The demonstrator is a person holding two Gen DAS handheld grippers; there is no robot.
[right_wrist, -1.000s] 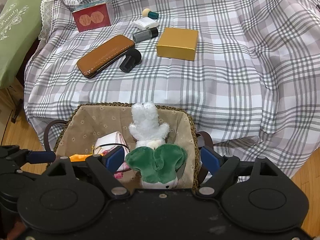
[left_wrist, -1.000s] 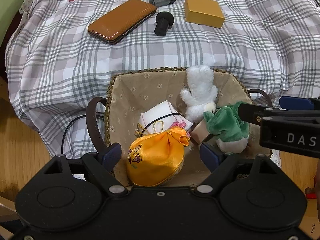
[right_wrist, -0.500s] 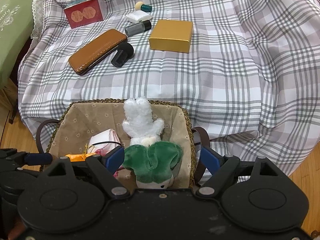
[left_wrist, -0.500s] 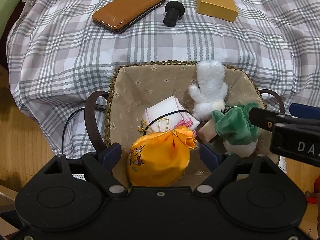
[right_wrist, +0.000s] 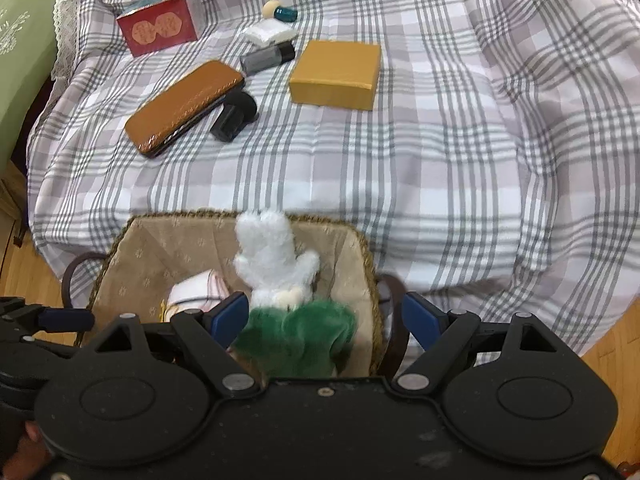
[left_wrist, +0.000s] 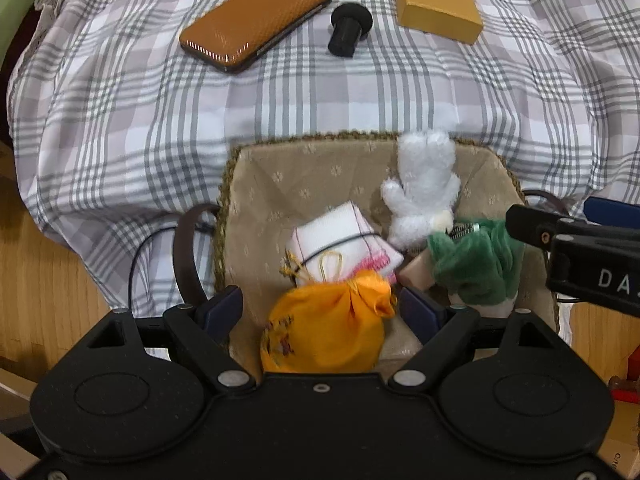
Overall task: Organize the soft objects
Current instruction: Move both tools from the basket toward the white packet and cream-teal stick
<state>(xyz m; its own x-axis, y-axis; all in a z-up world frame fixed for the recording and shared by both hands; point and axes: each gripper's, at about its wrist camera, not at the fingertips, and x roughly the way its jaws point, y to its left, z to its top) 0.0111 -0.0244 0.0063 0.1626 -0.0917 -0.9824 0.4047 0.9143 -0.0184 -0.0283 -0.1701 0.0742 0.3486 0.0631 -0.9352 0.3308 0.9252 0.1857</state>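
A woven basket [left_wrist: 304,138] with a beige floral lining stands on the floor in front of a checked cloth. In it lie an orange satin pouch [left_wrist: 324,336], a folded white cloth [left_wrist: 344,236], a white plush toy [left_wrist: 424,188] and a green plush toy [left_wrist: 476,268]. My left gripper [left_wrist: 320,310] points down over the pouch, open, with its pads clear of the fabric. My right gripper [right_wrist: 326,314] hangs open over the green plush [right_wrist: 296,340], which lies below the white plush [right_wrist: 272,256]. The right gripper's body [left_wrist: 580,248] shows at the right of the left wrist view.
On the checked cloth lie a brown leather case [right_wrist: 184,108], a black stubby cylinder [right_wrist: 234,118], a yellow box [right_wrist: 336,74], a grey tube [right_wrist: 266,58] and a red box [right_wrist: 160,30]. A green cushion [right_wrist: 20,60] is at far left. Wooden floor [left_wrist: 48,280] surrounds the basket.
In the left wrist view the things on the cloth have slid up and out of the top edge as that gripper drifted. Both sets of jaws stand as wide as before.
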